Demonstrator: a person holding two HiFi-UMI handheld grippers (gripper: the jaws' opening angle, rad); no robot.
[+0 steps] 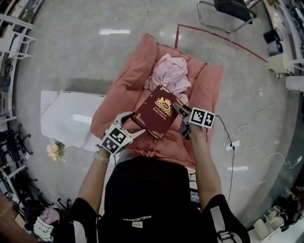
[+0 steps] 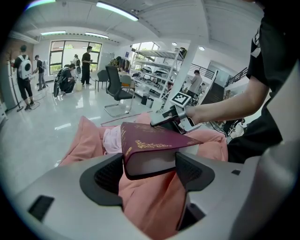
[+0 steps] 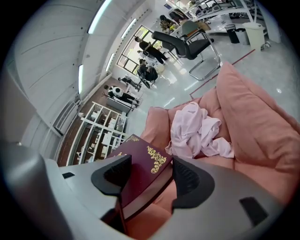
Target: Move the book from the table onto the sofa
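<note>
Bright, even indoor light fills all three views. Long white ceiling strip lights (image 2: 117, 10) glow at twelve o'clock in the left gripper view, and tall windows (image 2: 61, 51) at ten o'clock add daylight. The glossy pale grey floor (image 1: 114, 32) throws back a white glare patch at eleven o'clock in the head view. Shadows are soft and faint. Fisheye bending curves each picture's rim, and both gripper views have black corners. The maroon gold-stamped book (image 2: 154, 145) reads sharp; the distant pale metal shelving (image 2: 154, 70) is slightly blurred.

- I log this site as a lab or workshop hall.
- Polished floor (image 1: 85, 57), cables (image 1: 251, 121) loose on it.
- Stocked racks (image 3: 97, 127); office chairs (image 3: 187, 46); strip lights (image 2: 117, 10).
</note>
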